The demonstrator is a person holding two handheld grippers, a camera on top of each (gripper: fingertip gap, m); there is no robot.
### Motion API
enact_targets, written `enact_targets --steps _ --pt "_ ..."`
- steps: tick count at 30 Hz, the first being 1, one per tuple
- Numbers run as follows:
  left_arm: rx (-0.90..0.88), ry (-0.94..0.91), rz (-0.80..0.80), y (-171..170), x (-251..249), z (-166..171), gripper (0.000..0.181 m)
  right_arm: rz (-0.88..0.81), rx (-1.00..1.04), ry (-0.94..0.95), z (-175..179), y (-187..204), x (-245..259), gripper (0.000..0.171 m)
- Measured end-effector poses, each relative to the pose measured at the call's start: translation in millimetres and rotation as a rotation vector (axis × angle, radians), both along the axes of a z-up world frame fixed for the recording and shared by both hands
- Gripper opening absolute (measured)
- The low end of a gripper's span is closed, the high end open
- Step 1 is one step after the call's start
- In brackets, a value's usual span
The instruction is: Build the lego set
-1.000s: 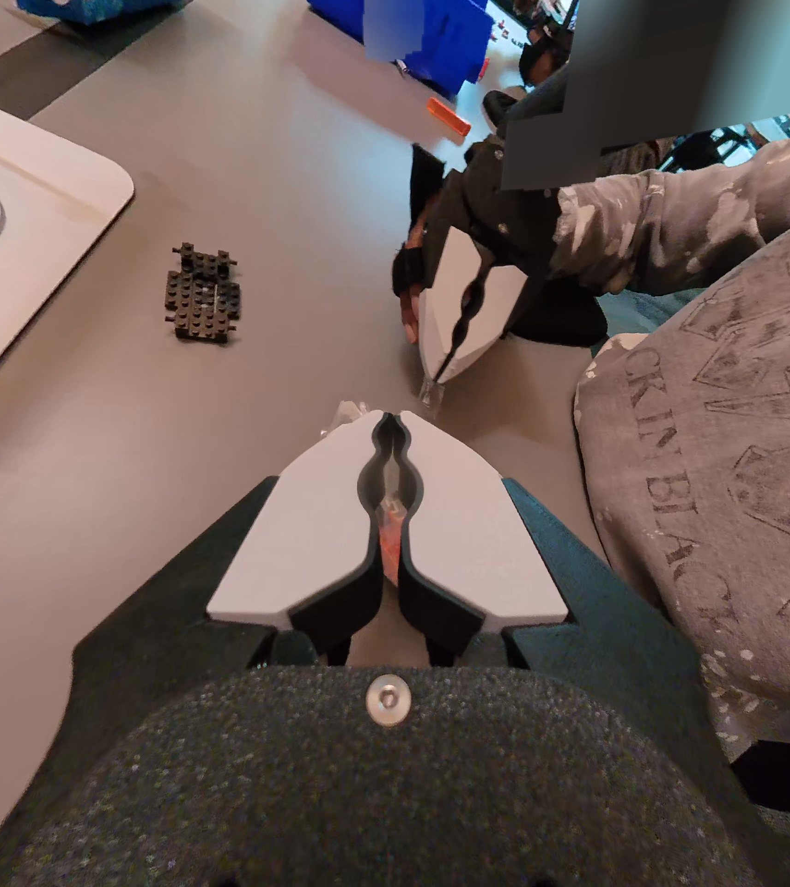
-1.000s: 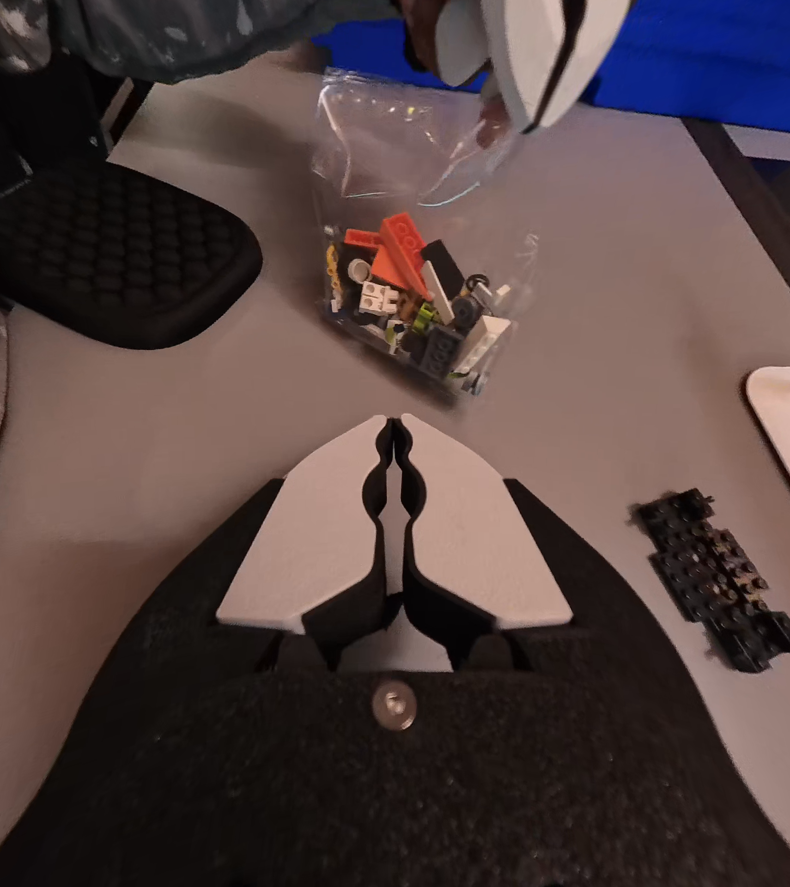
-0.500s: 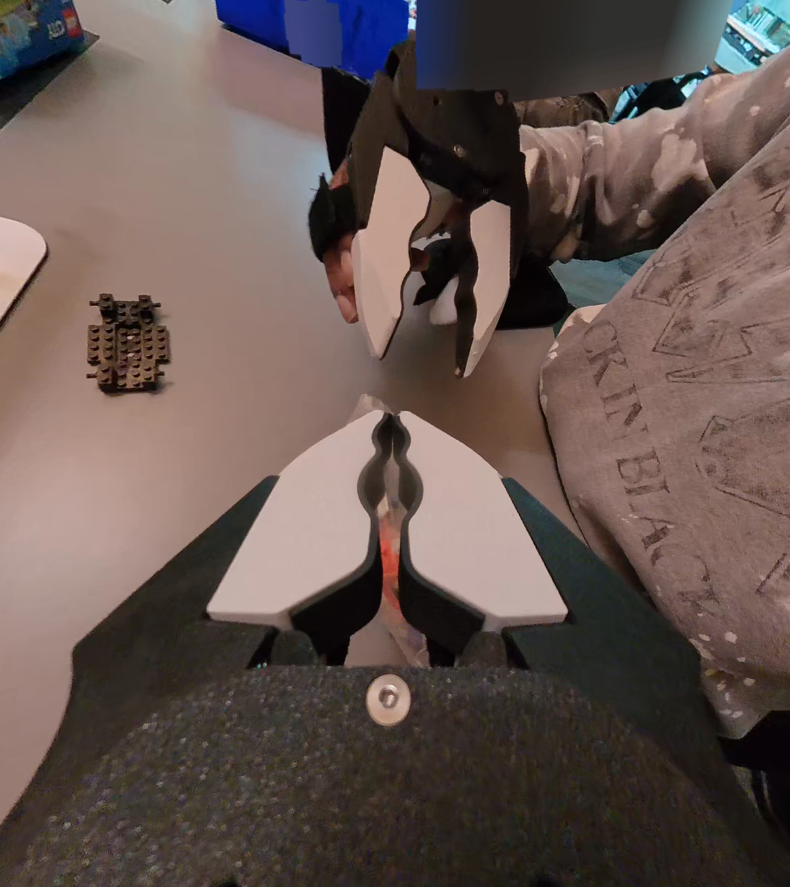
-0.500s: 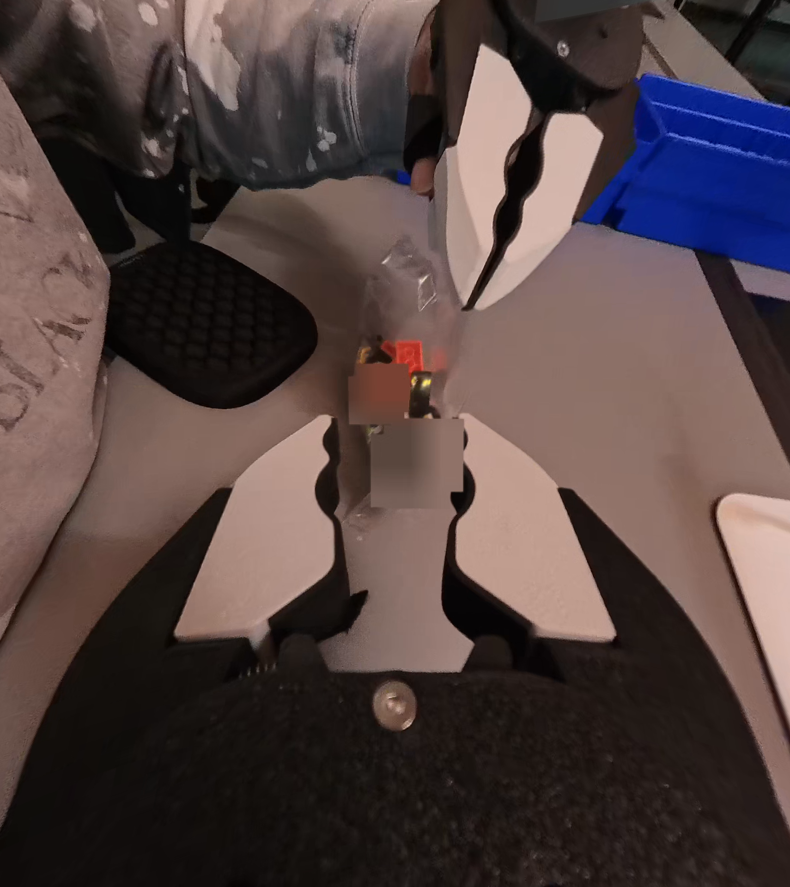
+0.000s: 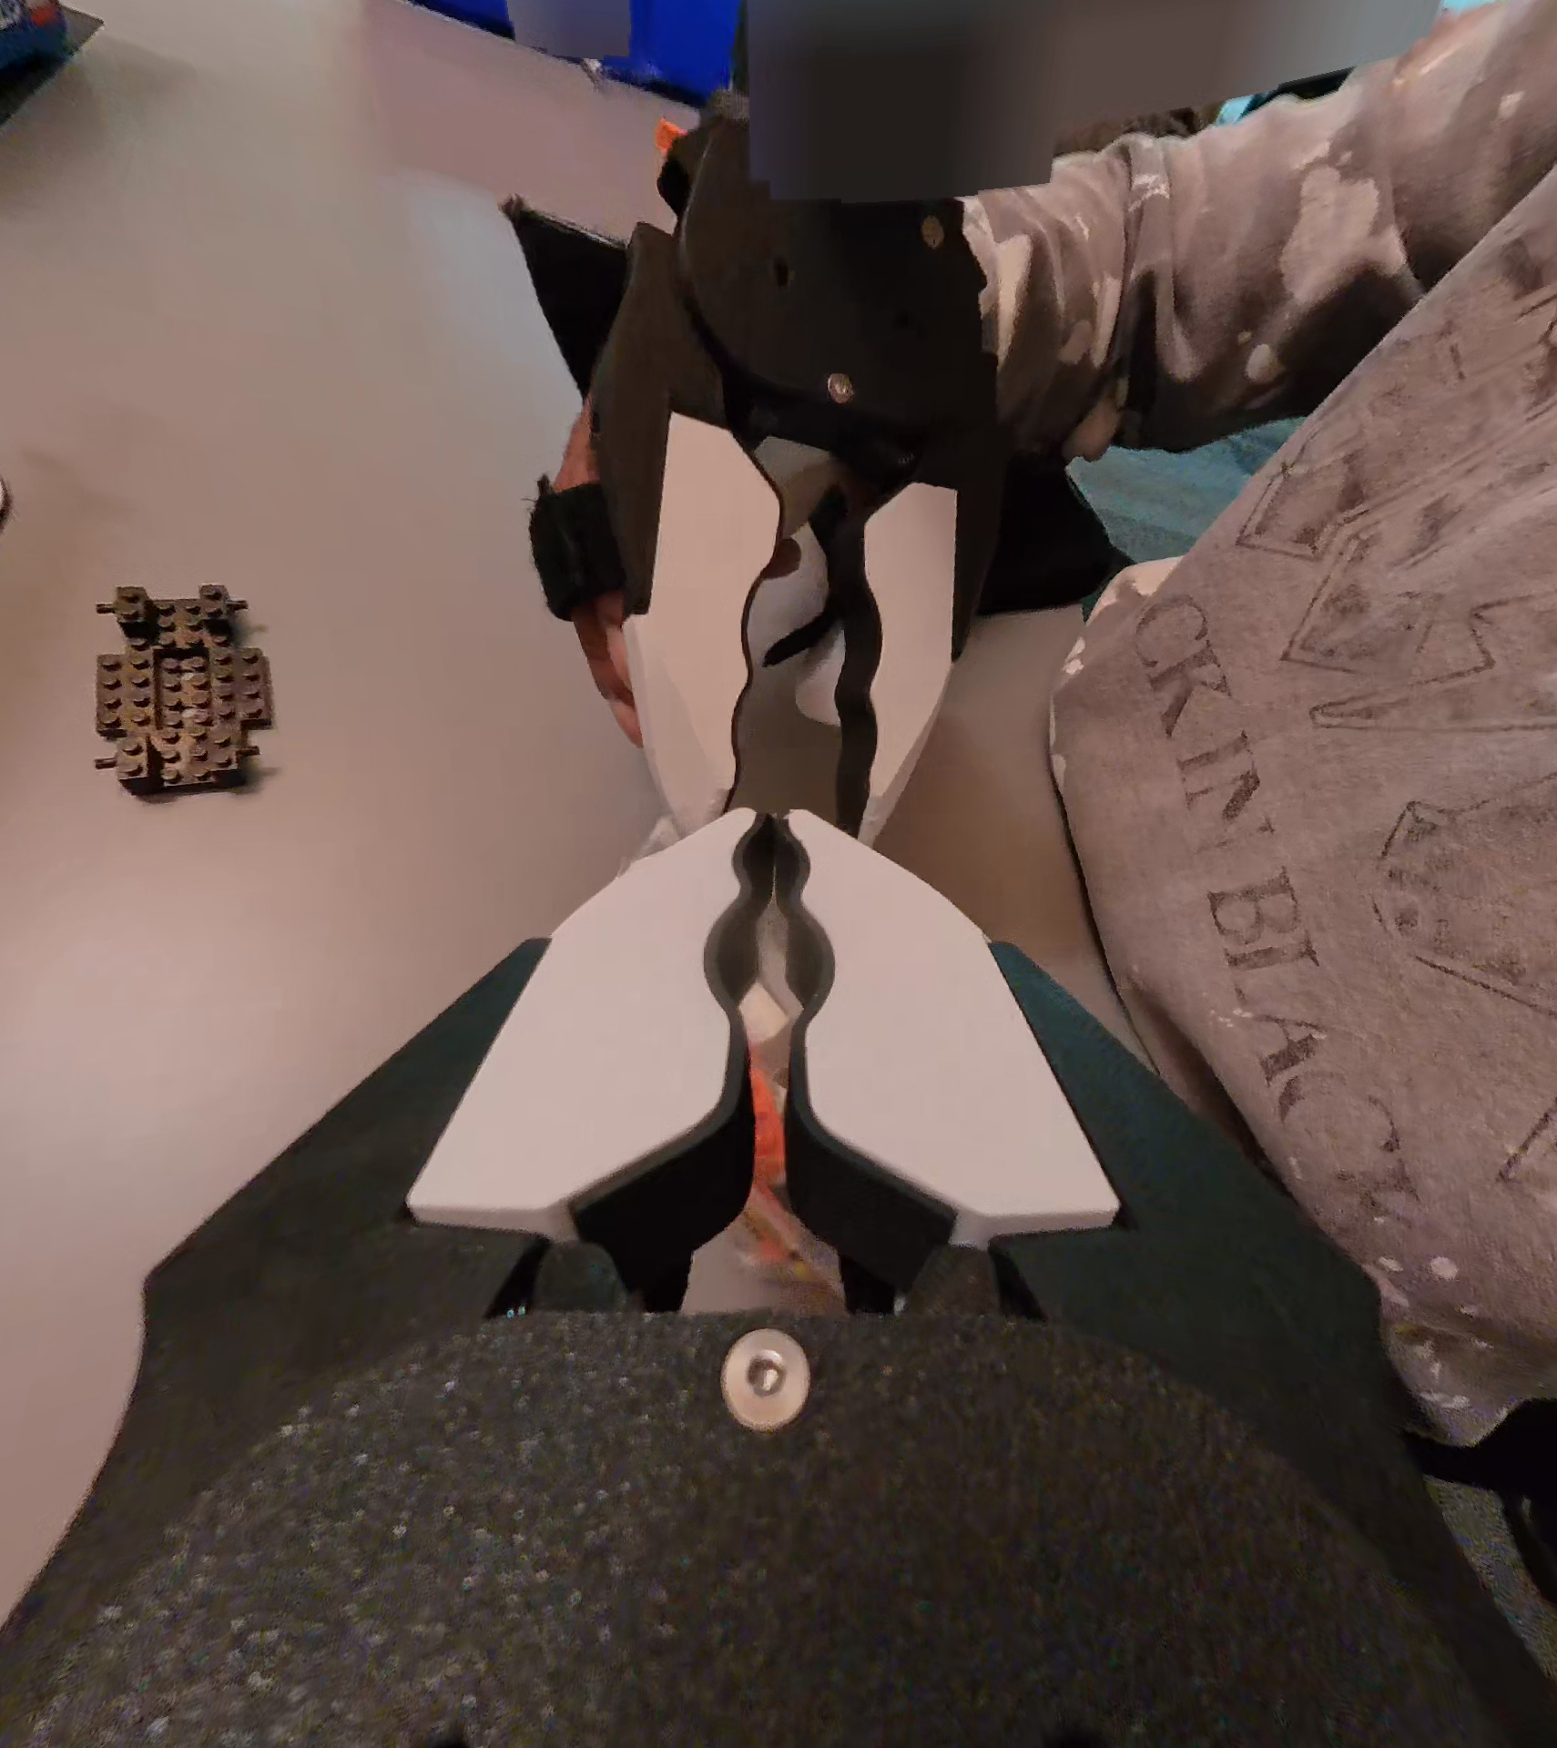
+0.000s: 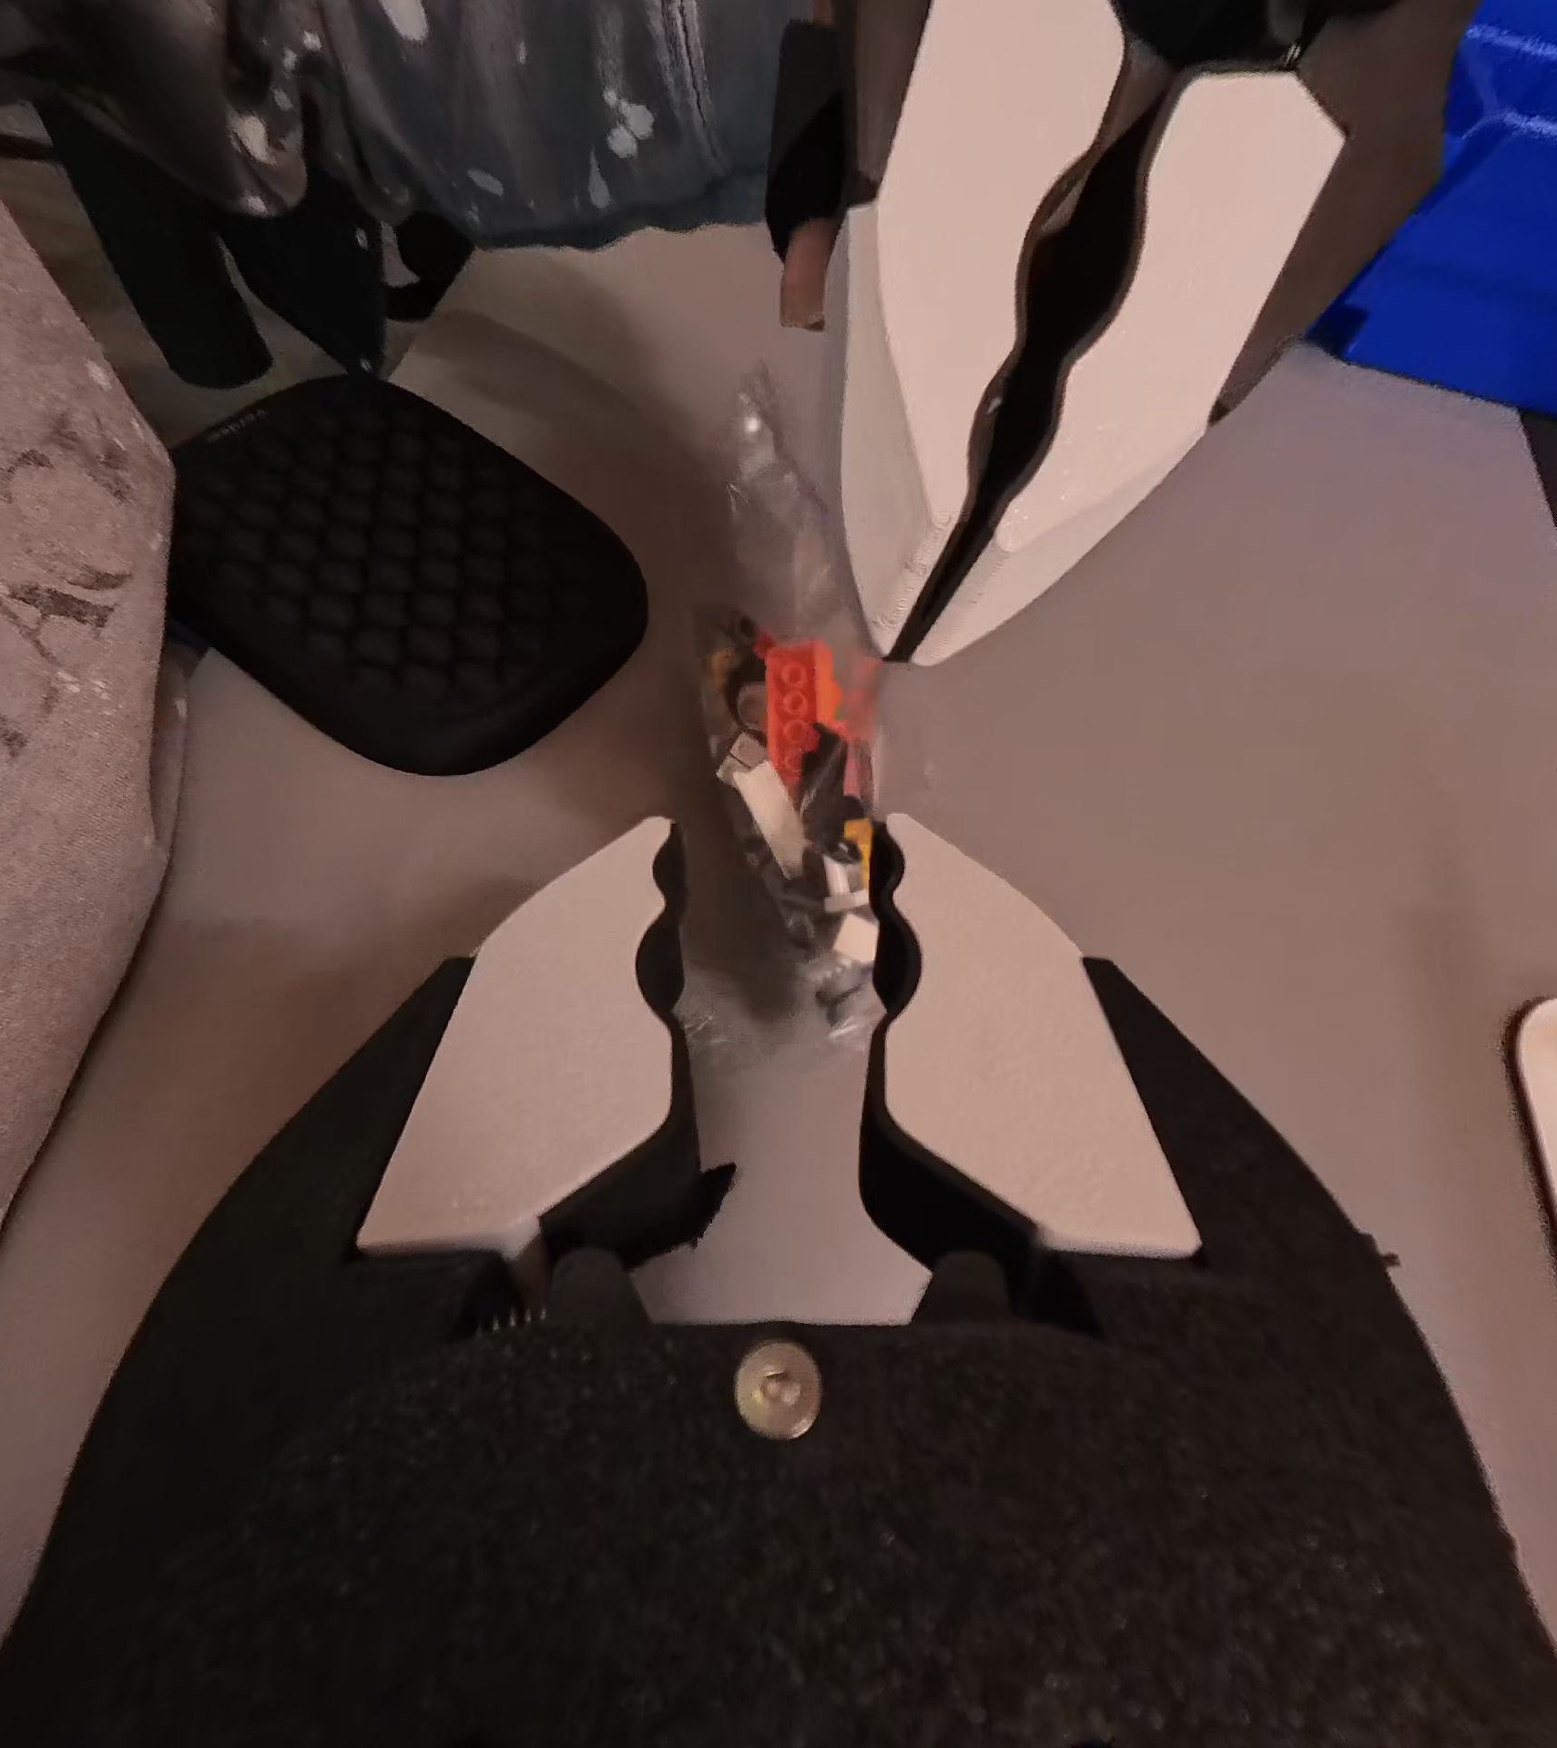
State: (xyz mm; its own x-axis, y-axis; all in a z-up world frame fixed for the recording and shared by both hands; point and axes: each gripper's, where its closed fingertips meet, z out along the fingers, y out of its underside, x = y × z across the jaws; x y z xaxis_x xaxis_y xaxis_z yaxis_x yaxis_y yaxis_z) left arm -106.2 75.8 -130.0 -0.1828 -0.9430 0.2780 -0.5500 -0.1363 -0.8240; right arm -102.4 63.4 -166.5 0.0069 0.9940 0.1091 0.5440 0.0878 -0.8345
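Pinching clear brick bag [image 6: 794,757], left gripper [image 5: 773,832] fingers clenched; right gripper [image 6: 779,832] fingers spread beside it

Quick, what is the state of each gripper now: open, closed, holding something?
Left gripper: closed, pinching the clear bag of lego pieces.
Right gripper: open, holding nothing; the bag hangs between its fingers.

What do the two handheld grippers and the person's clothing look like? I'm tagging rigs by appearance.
Both the left gripper and the right gripper have pale grey, wedge-shaped fingers with black wavy inner pads, on a black grainy body with a silver screw. No cables show. The person wears a grey mottled sleeve, a grey printed top, and a black wrist strap.
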Motion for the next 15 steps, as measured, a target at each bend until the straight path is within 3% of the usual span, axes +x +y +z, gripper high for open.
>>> enact_targets --steps 9,15 --pt "0.044 0.037 -0.079 -20.9 3.5 -4.2 0.0 0.092 0.195 -0.236 -9.7 -3.5 -0.4 0.033" --pt "0.033 0.026 -0.046 -20.0 -5.0 -3.5 0.0 0.116 0.095 -0.259 -35.0 -8.9 14.5 0.029"
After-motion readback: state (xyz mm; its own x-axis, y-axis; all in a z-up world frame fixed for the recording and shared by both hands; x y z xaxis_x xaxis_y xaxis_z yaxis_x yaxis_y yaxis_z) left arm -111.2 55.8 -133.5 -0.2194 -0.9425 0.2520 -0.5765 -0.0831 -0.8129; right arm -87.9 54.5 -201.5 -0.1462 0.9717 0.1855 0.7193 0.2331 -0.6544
